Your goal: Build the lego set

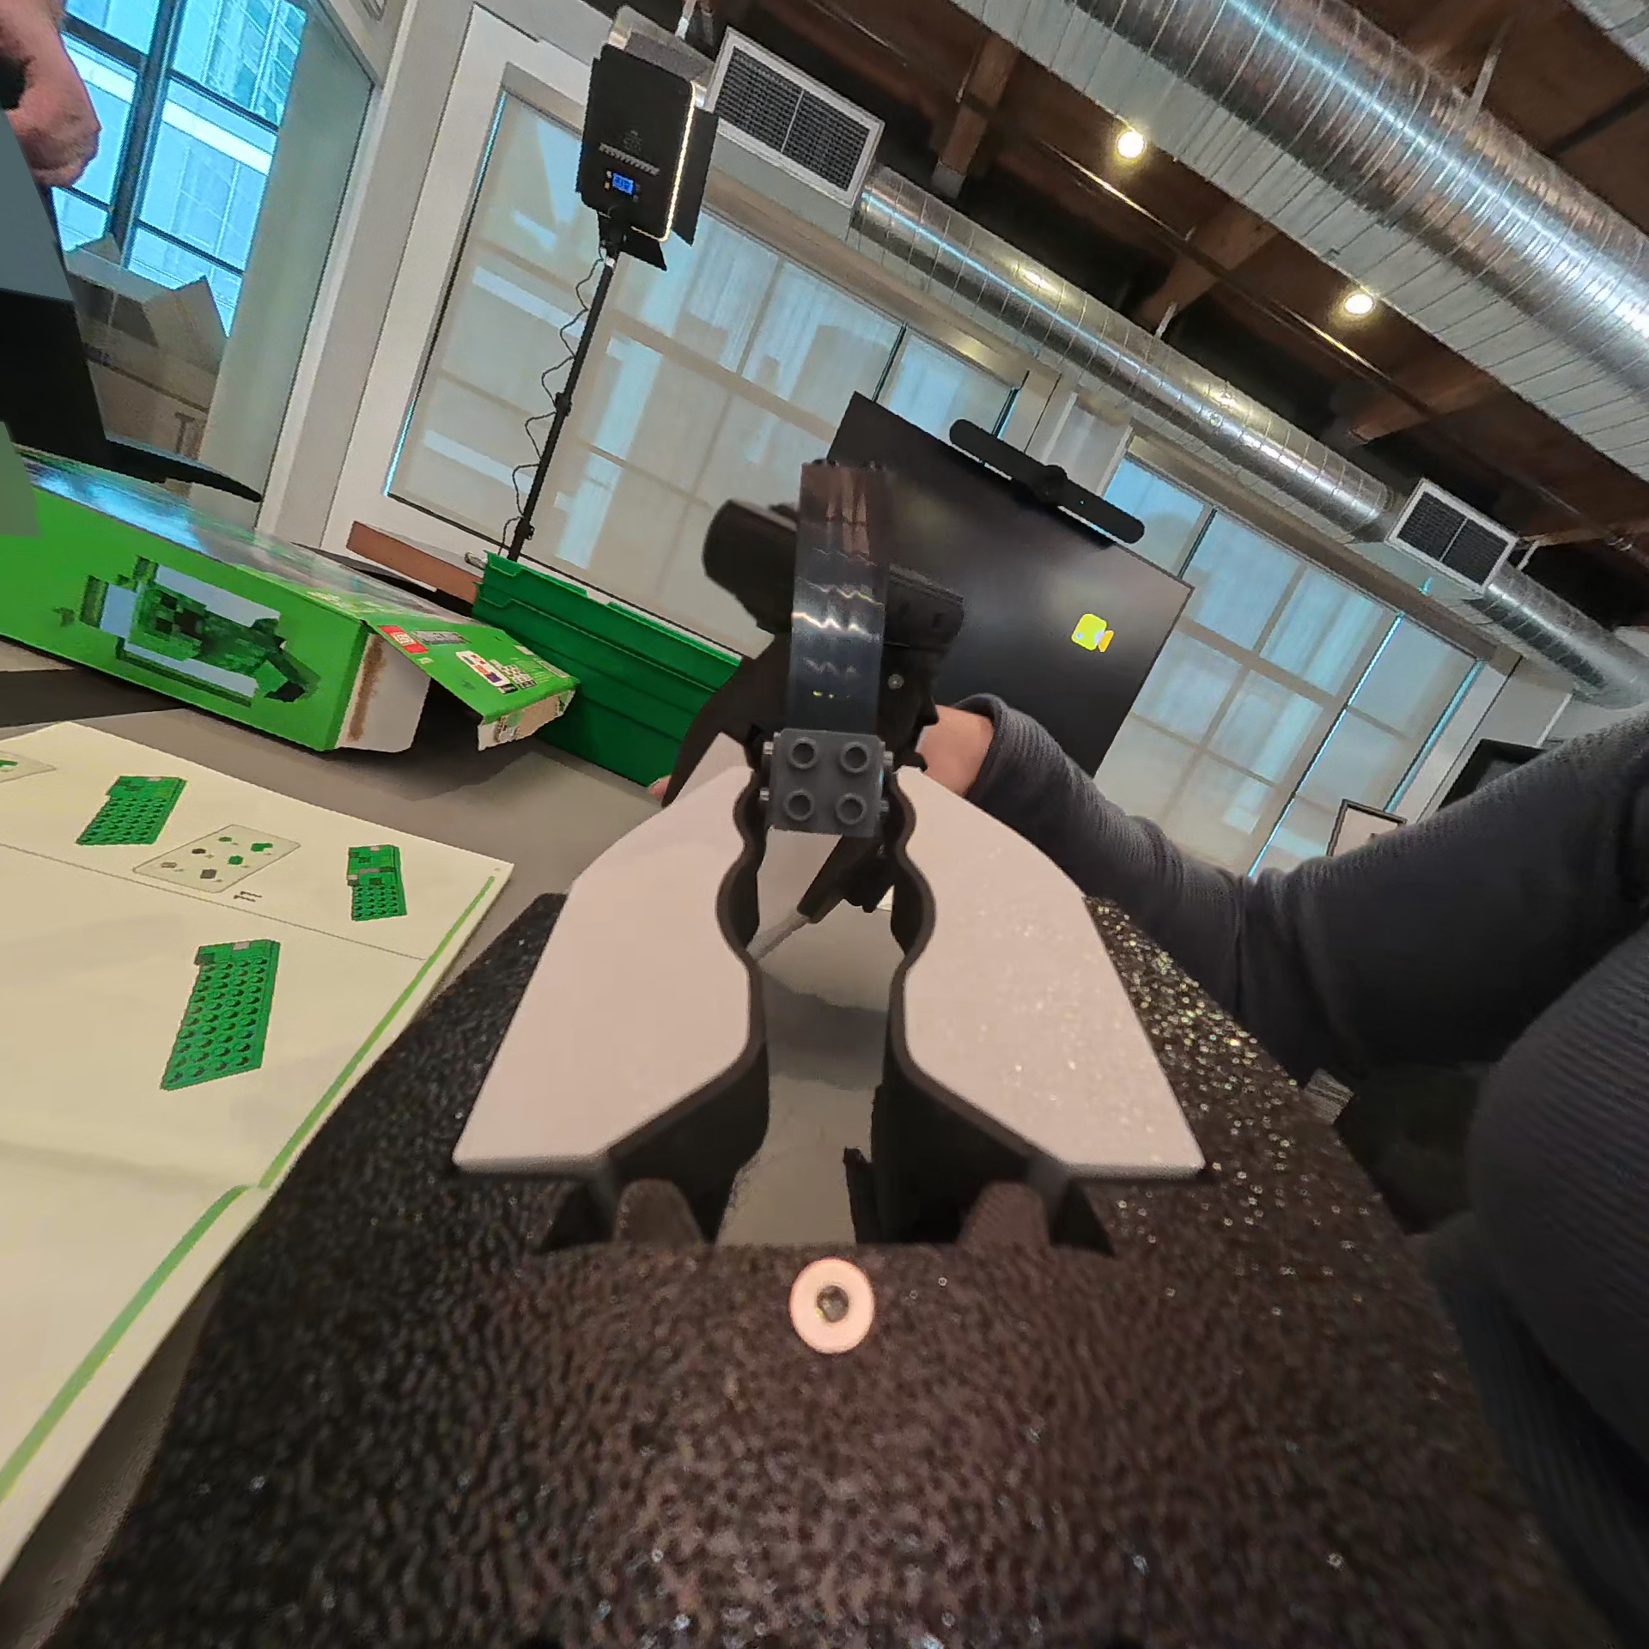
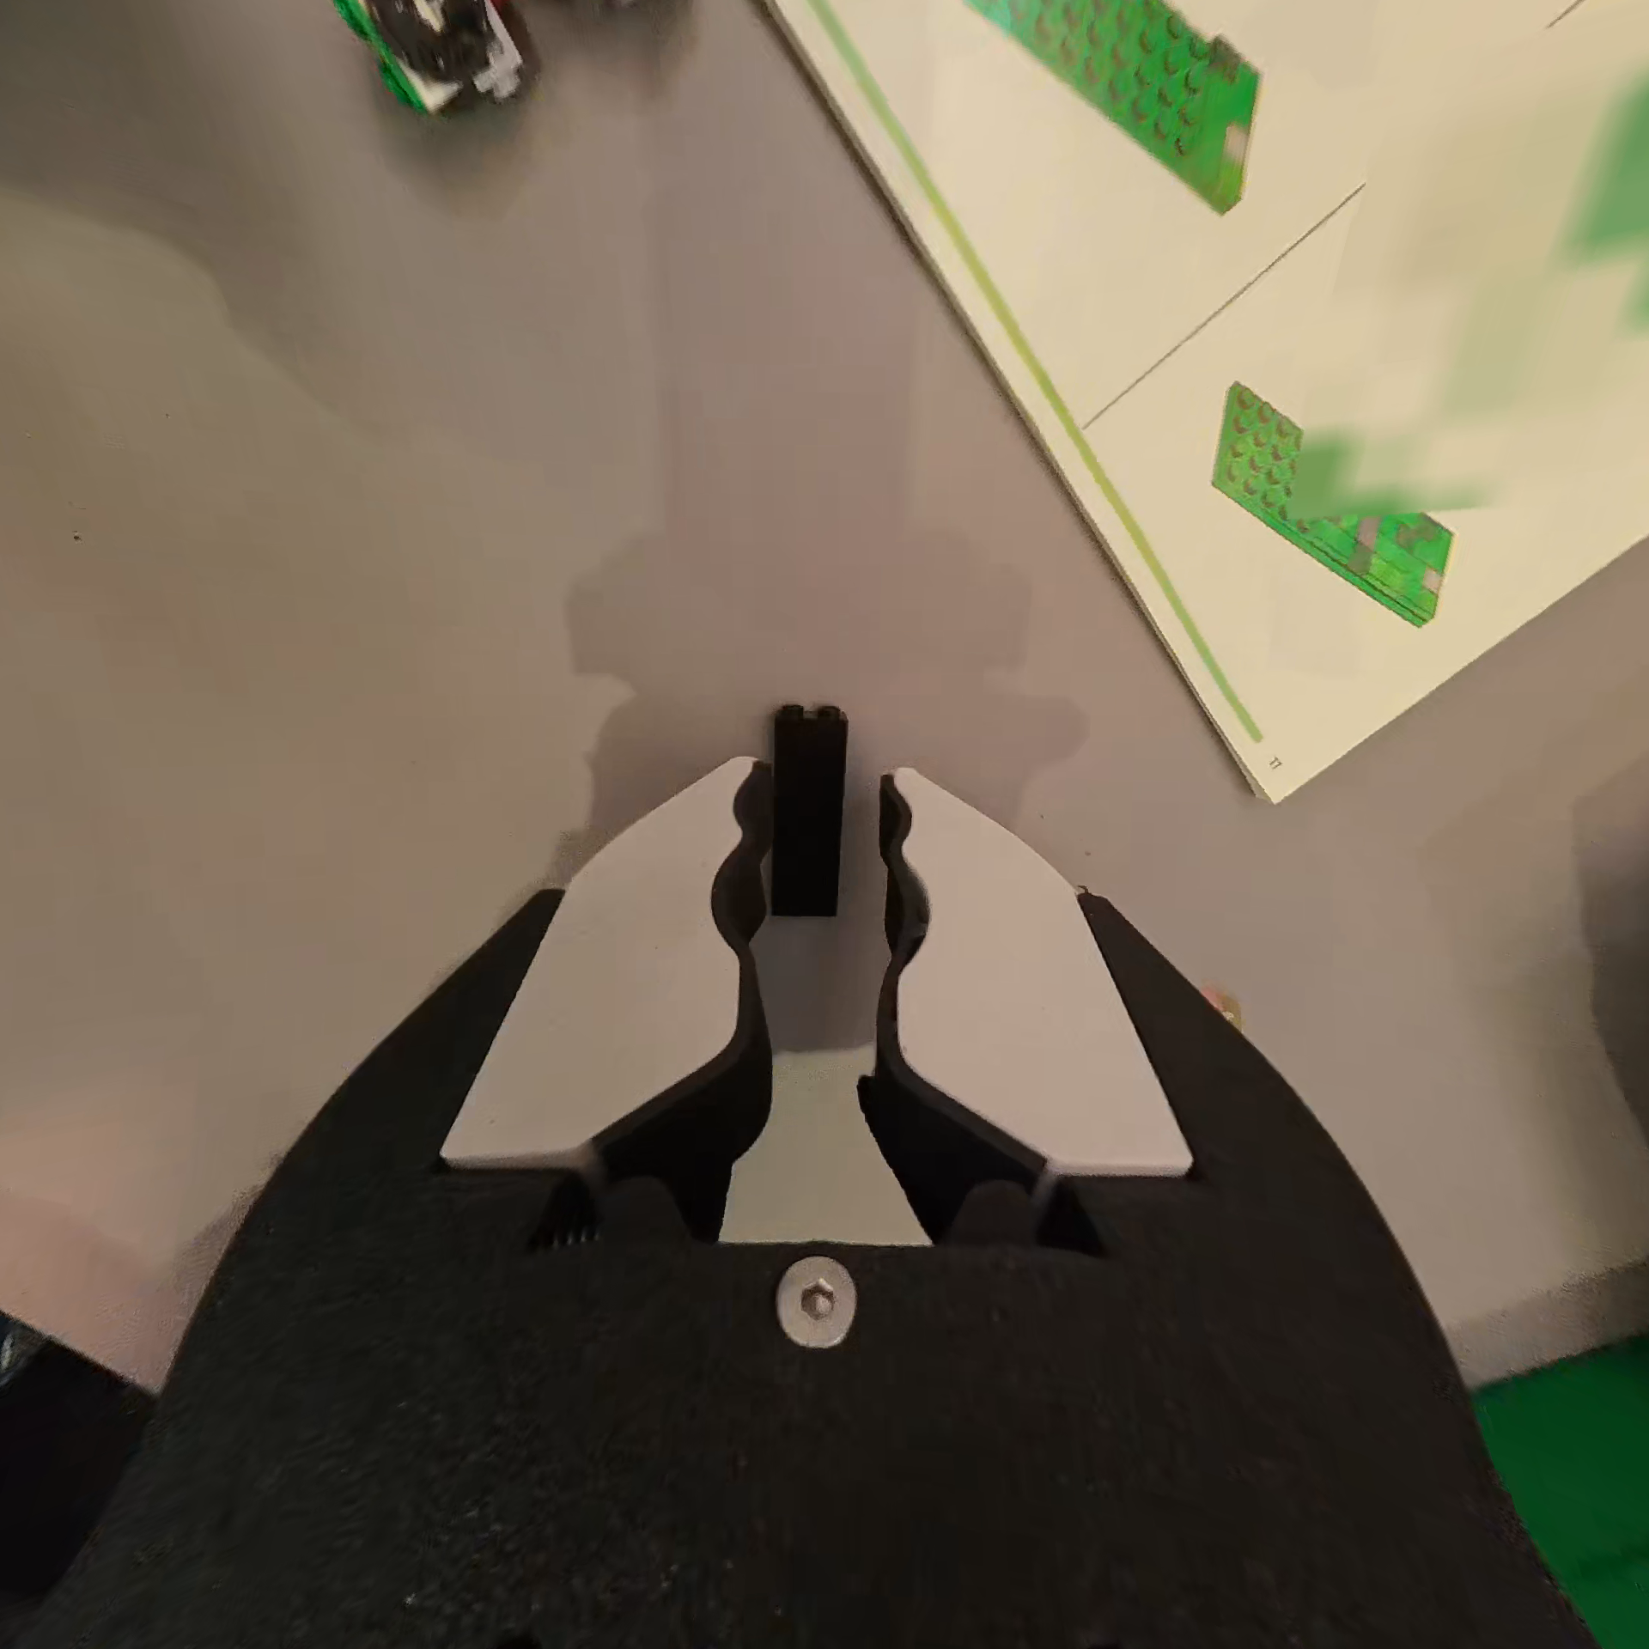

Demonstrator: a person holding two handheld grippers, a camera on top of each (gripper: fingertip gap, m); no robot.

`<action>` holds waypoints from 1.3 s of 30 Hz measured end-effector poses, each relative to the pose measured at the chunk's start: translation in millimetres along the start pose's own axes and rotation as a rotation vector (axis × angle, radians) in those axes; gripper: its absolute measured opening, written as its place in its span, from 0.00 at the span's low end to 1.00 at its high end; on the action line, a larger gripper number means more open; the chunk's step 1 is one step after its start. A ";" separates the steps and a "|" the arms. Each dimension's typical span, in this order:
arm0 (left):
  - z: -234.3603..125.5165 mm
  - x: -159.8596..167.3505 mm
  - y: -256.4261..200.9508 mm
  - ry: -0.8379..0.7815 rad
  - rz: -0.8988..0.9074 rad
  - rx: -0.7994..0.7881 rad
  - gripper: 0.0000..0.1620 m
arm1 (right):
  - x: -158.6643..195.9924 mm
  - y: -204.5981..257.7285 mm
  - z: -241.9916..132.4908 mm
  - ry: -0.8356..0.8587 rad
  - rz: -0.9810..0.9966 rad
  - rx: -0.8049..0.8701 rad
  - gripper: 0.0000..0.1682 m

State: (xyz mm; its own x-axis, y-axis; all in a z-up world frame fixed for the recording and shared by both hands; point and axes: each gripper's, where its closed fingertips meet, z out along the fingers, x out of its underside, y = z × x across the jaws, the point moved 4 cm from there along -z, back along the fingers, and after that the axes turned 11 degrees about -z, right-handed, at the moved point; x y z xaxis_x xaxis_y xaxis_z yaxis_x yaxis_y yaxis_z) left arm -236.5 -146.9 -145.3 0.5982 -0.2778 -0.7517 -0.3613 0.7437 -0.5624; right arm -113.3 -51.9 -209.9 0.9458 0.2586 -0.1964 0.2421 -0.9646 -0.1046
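Note:
My left gripper (image 1: 825,790) is shut on a dark grey two-by-two Lego piece (image 1: 828,783), held at the fingertips above the table with its studs facing the camera. Behind it, the right gripper's black body (image 1: 839,607) points down at the grey table (image 1: 500,785). In the right wrist view, my right gripper (image 2: 825,785) is open and straddles a tall black brick (image 2: 807,821) lying on the table (image 2: 357,535). The brick sits against the left finger (image 2: 642,964), with a gap to the right finger.
An open instruction booklet (image 1: 178,937) lies to the left, and it shows at the upper right of the right wrist view (image 2: 1205,312). A green Lego box (image 1: 223,616) and a green bin (image 1: 616,678) stand behind it. A small built assembly (image 2: 446,53) sits far ahead. A person's sleeve (image 1: 1249,937) reaches in at the right. Left tips to right tips: about 15 cm.

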 end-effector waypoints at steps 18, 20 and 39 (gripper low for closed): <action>-0.8 -1.3 0.7 -0.001 -0.002 0.003 0.15 | -0.1 4.5 14.9 0.112 -0.006 -0.072 0.09; -0.9 -1.6 1.1 -0.003 -0.005 0.003 0.15 | 0.8 6.0 14.1 0.086 -0.023 -0.059 0.09; -2.4 -2.7 1.9 -0.018 0.005 -0.002 0.15 | -22.9 -7.6 -56.6 -1.200 0.069 0.696 0.09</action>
State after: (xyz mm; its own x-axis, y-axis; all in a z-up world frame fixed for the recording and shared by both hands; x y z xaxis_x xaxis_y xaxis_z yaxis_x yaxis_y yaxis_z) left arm -240.5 -146.3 -145.2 0.6092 -0.2635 -0.7479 -0.3656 0.7437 -0.5597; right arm -124.5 -53.3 -149.5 0.1031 0.4398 -0.8922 -0.2891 -0.8450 -0.4499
